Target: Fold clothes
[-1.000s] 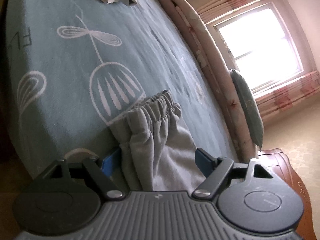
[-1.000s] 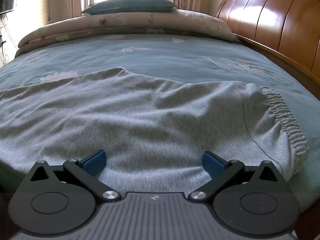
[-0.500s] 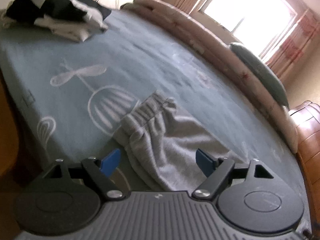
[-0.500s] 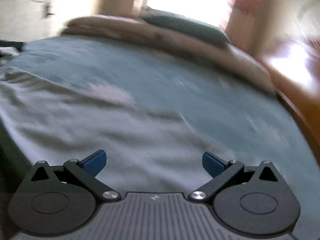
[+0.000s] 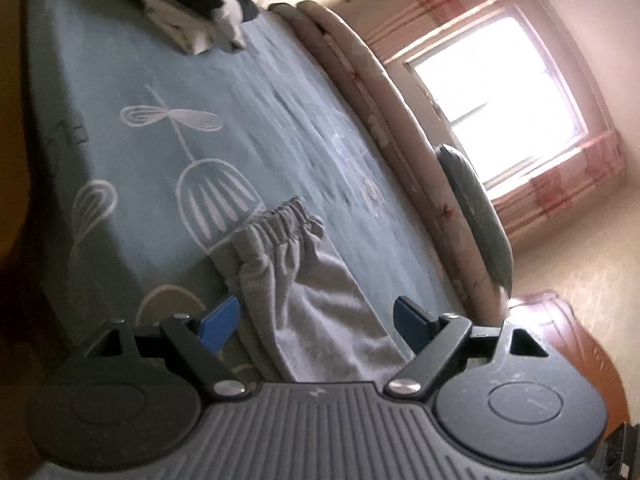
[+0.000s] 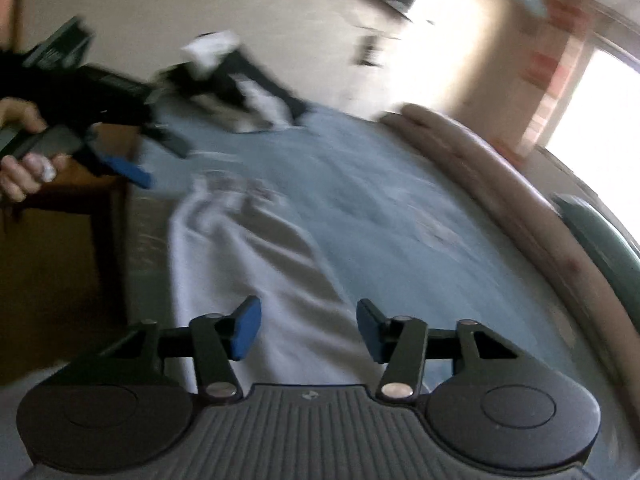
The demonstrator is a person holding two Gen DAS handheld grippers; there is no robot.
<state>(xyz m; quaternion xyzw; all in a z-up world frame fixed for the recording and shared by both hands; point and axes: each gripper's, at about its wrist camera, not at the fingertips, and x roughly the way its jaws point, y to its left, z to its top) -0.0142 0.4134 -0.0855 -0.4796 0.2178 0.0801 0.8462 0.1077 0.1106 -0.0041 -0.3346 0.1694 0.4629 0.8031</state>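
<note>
Nearest, low in each wrist view, sit two black grippers with blue pads. The left gripper (image 5: 316, 320) has its jaws wide apart, straddling one pair of grey sweatpants (image 5: 304, 276) without pinching them. The right gripper (image 6: 308, 330) has its jaws closing over the same cloth, nothing yet pinched, probably to start a fold. The sweatpants lie on the teal patterned bed (image 5: 132, 80), elastic waistband mid-frame. At upper left, one black-and-white clothes pile (image 5: 196, 4) seems set aside.

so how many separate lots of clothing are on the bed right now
2: grey elastic-cuffed sweatpants spread at the near edge, and a black-and-white clothes pile at the blue bedspread's far end. More may be hidden.
</note>
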